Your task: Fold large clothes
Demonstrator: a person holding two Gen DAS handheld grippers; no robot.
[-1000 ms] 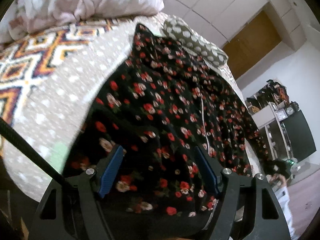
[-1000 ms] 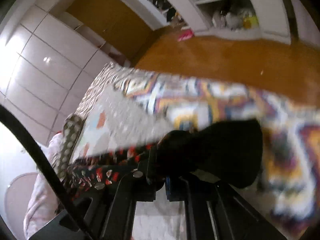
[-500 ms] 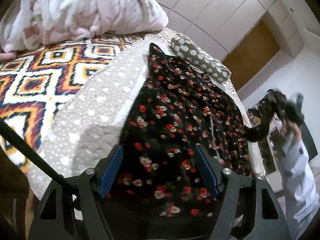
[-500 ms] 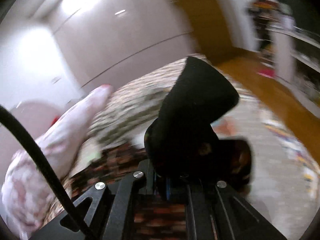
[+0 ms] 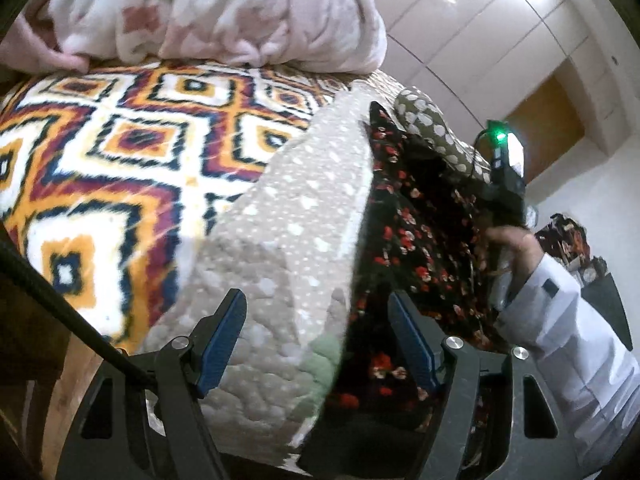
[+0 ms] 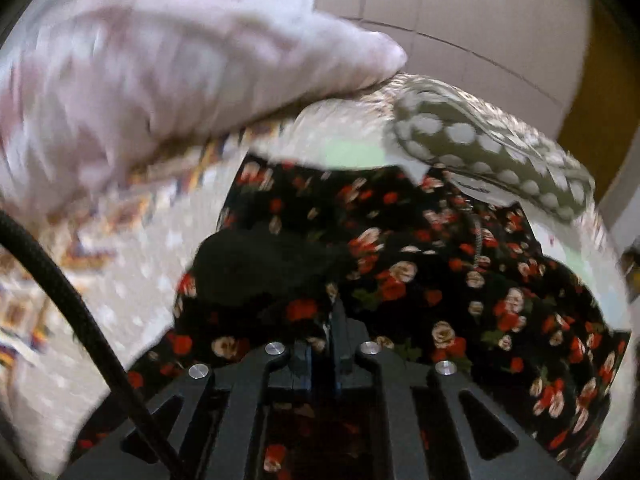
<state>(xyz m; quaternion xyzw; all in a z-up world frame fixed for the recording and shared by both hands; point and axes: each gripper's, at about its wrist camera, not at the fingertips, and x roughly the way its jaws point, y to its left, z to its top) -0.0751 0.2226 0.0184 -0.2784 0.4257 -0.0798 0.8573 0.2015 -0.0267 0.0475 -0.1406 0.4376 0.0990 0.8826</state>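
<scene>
A black dress with red flowers (image 5: 408,232) lies on a beige dotted quilt (image 5: 304,216) on the bed. My left gripper (image 5: 320,344) is open and empty, low at the quilt's near corner, with the dress's edge by its right finger. My right gripper (image 6: 326,344) is shut on a fold of the dress (image 6: 420,272), whose plain black inside (image 6: 256,264) turns up over the print. In the left wrist view the right gripper (image 5: 500,184) is over the dress's far side, held by a hand in a white sleeve.
A pink floral duvet (image 5: 224,12) is piled at the bed's head. A diamond-patterned blanket (image 5: 100,152) covers the bed's left part. A dotted olive pillow (image 5: 428,128) lies beyond the dress, also in the right wrist view (image 6: 492,152). White wardrobe doors (image 5: 460,28) stand behind.
The right gripper has swung the held dress part from the air down over the spread dress. The left gripper has shifted left, off the dress to the quilt's corner.
</scene>
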